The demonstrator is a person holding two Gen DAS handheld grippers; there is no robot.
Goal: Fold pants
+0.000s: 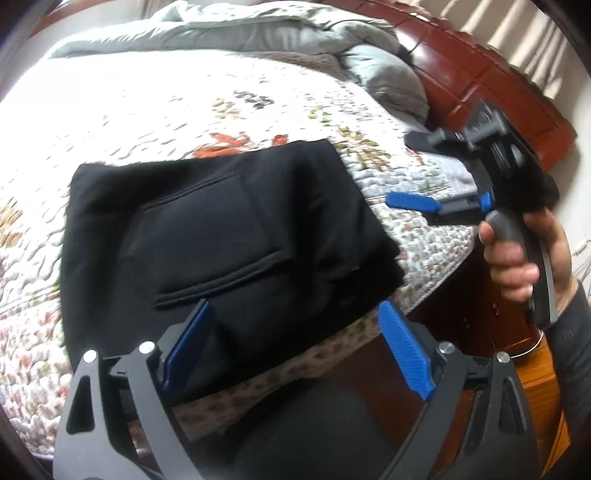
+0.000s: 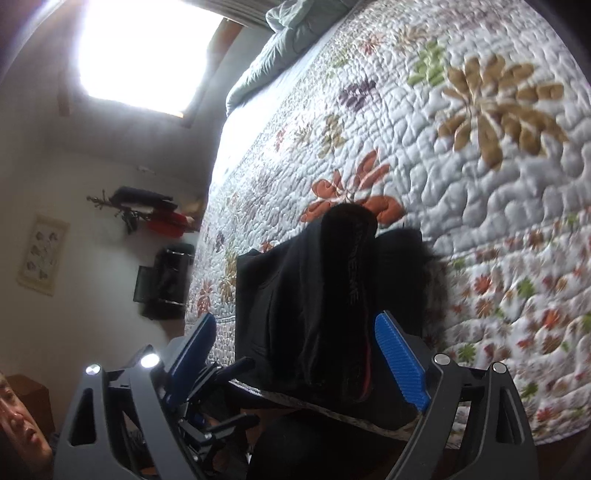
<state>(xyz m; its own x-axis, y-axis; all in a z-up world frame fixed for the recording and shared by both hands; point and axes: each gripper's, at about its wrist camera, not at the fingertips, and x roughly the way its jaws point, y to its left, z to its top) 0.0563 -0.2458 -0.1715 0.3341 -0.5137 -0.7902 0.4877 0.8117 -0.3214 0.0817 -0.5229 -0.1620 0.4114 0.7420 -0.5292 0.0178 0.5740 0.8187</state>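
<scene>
The black pants lie folded into a compact stack on the floral quilt, near the bed's front edge. My left gripper is open, its blue fingers spread just above the stack's near edge, holding nothing. My right gripper shows in the left wrist view to the right of the pants, open and empty, held by a hand. In the right wrist view the pants sit between its open blue fingers, seen from the side. The right gripper holds nothing.
A grey duvet is bunched at the far end of the bed. A red-brown wooden headboard runs along the right. The quilt's edge drops off close in front. A wall shelf and dark objects stand beside the bed.
</scene>
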